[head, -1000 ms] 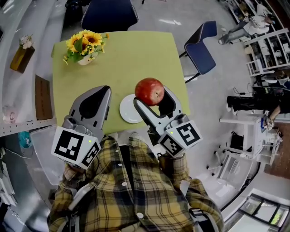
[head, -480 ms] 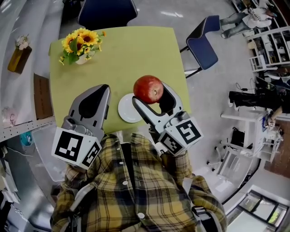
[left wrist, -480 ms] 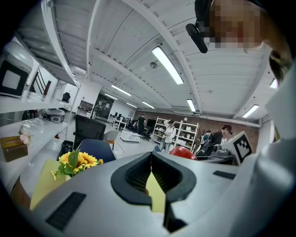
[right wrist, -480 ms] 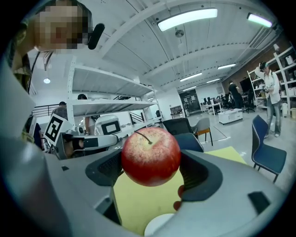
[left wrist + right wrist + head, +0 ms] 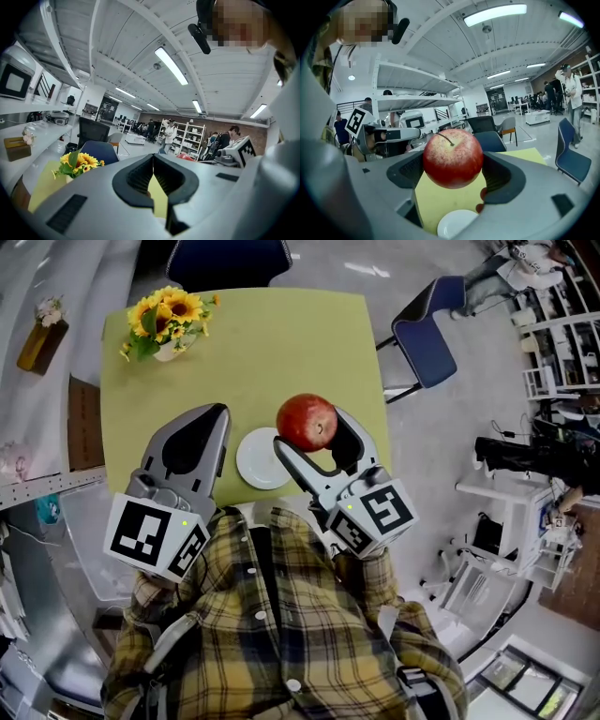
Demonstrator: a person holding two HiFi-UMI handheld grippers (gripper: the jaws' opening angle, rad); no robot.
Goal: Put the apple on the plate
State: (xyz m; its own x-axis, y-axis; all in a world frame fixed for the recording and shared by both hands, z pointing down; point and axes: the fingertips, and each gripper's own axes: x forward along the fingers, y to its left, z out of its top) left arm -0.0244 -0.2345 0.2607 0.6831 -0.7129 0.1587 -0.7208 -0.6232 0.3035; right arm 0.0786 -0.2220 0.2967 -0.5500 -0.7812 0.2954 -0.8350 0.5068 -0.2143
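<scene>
A red apple (image 5: 307, 422) with its stem up is held in my right gripper (image 5: 307, 427), whose jaws are shut on its two sides; the right gripper view shows the apple (image 5: 452, 158) filling the gap between them. The small white plate (image 5: 261, 458) lies on the yellow-green table (image 5: 272, 343) near its front edge, just left of and below the raised apple; the plate (image 5: 457, 223) also shows beneath the jaws. My left gripper (image 5: 200, 418) hovers left of the plate, jaws shut with nothing between them, seen likewise in the left gripper (image 5: 152, 161) view.
A vase of sunflowers (image 5: 166, 320) stands at the table's far left corner. Two blue chairs (image 5: 427, 334) stand at the table's far side and right side. A counter with a brown box (image 5: 42, 334) runs along the left.
The table and plate have shifted slightly left and up in the head view. The apple stays gripped above the plate's right side; the left gripper keeps its place.
</scene>
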